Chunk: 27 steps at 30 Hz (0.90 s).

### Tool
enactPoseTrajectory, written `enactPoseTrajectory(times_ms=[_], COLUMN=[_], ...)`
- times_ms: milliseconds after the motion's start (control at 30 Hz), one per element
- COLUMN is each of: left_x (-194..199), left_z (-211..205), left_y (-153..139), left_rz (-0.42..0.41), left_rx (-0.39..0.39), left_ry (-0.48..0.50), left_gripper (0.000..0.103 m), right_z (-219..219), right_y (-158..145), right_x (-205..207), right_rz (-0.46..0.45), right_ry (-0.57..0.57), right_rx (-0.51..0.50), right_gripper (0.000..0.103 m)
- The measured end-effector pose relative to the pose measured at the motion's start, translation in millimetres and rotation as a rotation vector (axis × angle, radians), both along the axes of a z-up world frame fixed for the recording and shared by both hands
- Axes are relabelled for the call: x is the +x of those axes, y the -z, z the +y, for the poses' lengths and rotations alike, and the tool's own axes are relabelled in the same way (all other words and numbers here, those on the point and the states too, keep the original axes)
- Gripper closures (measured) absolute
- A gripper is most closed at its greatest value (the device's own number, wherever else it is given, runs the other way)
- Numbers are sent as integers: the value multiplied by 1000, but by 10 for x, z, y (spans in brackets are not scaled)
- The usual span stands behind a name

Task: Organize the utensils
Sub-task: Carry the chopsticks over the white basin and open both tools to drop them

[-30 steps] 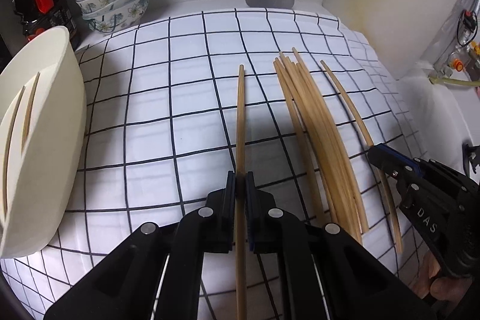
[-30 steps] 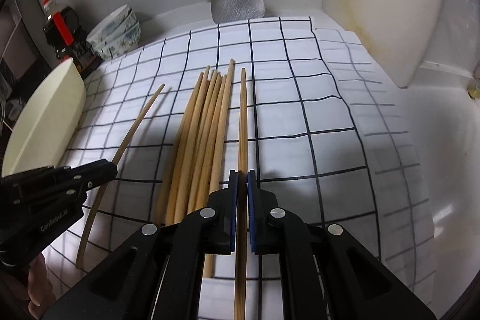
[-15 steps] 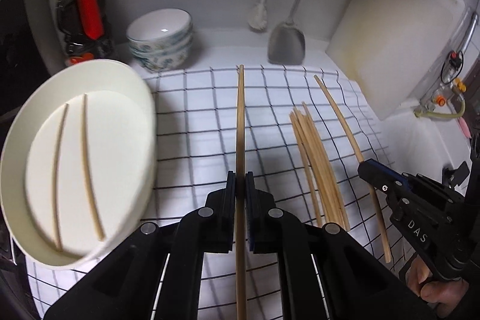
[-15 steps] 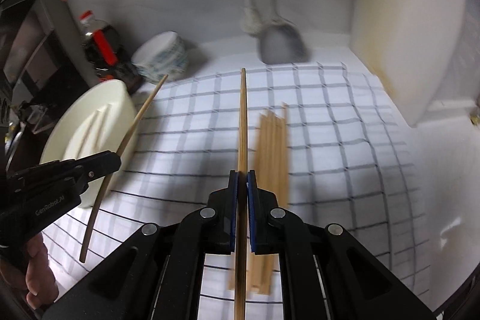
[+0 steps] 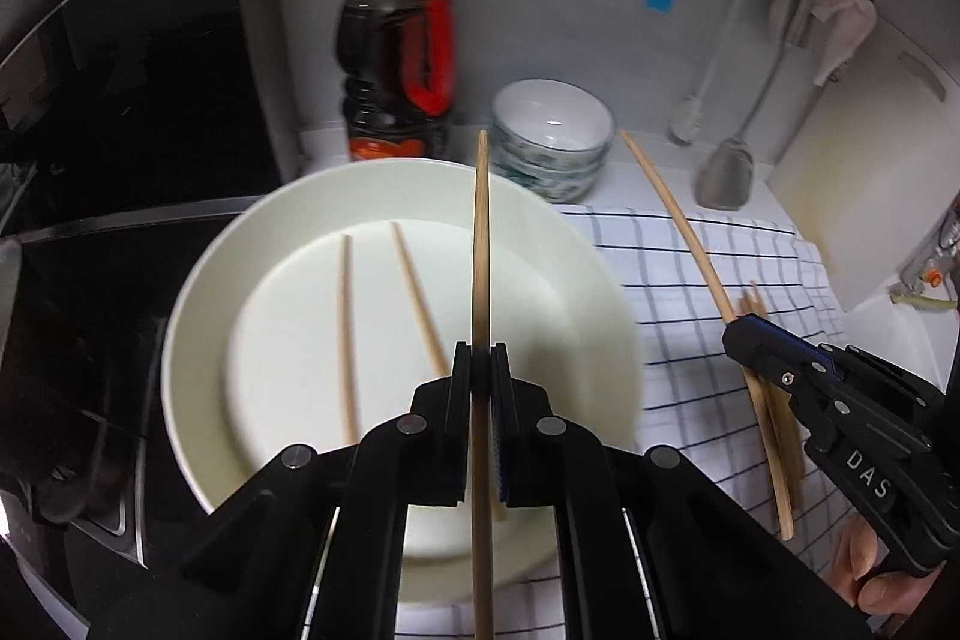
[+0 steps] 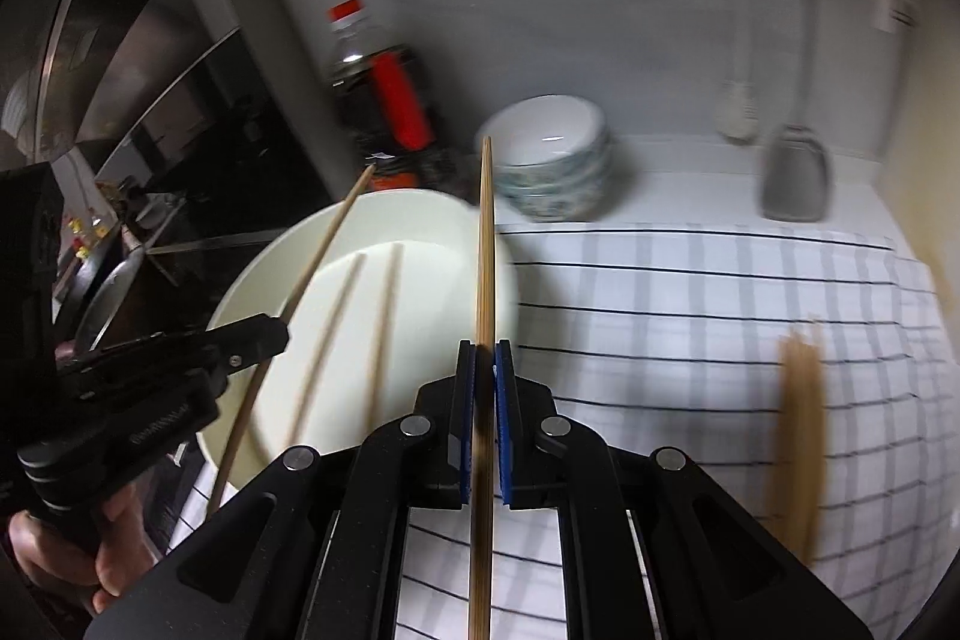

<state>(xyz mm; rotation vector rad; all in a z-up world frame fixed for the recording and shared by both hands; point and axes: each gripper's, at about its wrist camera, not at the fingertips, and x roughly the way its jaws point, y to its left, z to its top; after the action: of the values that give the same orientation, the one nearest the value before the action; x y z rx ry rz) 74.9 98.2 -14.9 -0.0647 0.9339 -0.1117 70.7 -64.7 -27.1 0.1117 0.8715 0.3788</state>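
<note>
My left gripper [image 5: 480,352] is shut on a bamboo chopstick [image 5: 482,244] and holds it above the white oval plate [image 5: 204,292]. Two chopsticks [image 5: 345,316] lie in the plate. My right gripper [image 6: 485,349] is shut on another chopstick [image 6: 486,232], in the air by the plate's right rim [image 6: 507,274]. The right gripper also shows in the left wrist view [image 5: 735,334] with its chopstick [image 5: 678,214]. The left gripper shows in the right wrist view [image 6: 273,334]. A bundle of several chopsticks [image 6: 801,436] lies on the checked cloth [image 6: 720,316].
A dark bottle with a red label [image 5: 393,52] and stacked patterned bowls [image 5: 552,136] stand behind the plate. A metal spatula [image 5: 729,172] and a brush [image 5: 690,118] hang on the back wall. A white cutting board [image 5: 870,172] leans at the right. A black stove [image 5: 72,340] lies left.
Both grippers have lifted their chopsticks off the cloth and swung left. The left one now hangs over the plate, and the right one has followed beside it.
</note>
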Motion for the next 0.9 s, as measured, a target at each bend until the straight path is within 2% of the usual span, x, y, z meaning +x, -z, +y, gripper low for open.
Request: enactPoseTrajectory(times_ms=[167, 333, 667, 900], left_x=[146, 282, 453, 480], left_z=[351, 507, 632, 665], left_y=[126, 308, 626, 738], left_rz=[26, 62, 121, 143], left_rx=[6, 13, 20, 28], left_ry=[-9, -4, 22, 24], left_gripper=[96, 96, 96, 96], right_z=[483, 793, 972, 986], right_y=[96, 208, 564, 669], right_x=[146, 344, 582, 588], right_rz=[30, 67, 203, 243], right_ry=[-53, -45, 1, 10], right_rx=[-3, -7, -25, -37], right_gripper=[97, 97, 97, 97])
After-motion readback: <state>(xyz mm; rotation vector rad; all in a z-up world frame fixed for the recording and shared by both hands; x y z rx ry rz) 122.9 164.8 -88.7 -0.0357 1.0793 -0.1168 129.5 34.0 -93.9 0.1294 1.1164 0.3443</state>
